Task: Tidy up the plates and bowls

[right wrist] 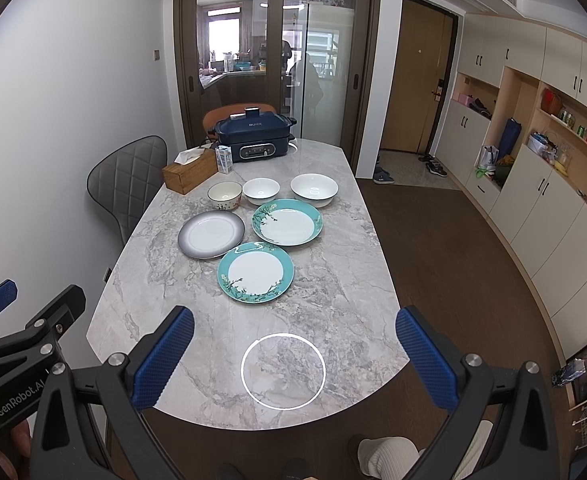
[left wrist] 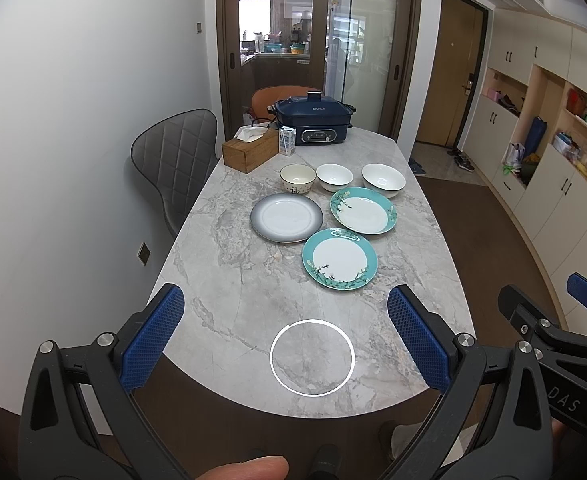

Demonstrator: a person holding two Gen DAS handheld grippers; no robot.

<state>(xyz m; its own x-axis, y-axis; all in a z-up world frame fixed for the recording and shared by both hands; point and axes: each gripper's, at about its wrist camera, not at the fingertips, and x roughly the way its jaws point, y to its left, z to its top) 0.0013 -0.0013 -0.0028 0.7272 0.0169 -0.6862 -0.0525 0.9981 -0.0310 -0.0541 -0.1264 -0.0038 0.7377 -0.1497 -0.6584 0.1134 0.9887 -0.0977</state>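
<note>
Marble, grey-veined, covers the counter [left wrist: 221, 248] on which every dish lies out in the open, none stacked yet. Going left to right along the far row: a cream bowl with dark characters [left wrist: 297, 178], a small white bowl [left wrist: 334, 177], and a larger white bowl [left wrist: 383, 180]. Just nearer sit a grey-rimmed plate [left wrist: 286, 217] and a deep teal floral plate [left wrist: 363, 210], and nearest of all a flat teal plate [left wrist: 339, 258], almost touching both.

Left gripper [left wrist: 285, 340] hovers over the near end of the counter, jaws spread wide and holding nothing. Right gripper [right wrist: 295, 354] hangs beside it, jaws likewise spread and empty.

All the dishes lie straight ahead of both pairs of jaws, well apart from them. Plates being round, there is no long axis to match; what matters is the rim. From the left wrist view the flat teal plate sits ahead and slightly right; from the right wrist view, ahead and slightly left. So it lies between the two, and neither hand is clearly nearer. The grey-rimmed plate probably favours the left hand, the large white bowl the right.
</note>
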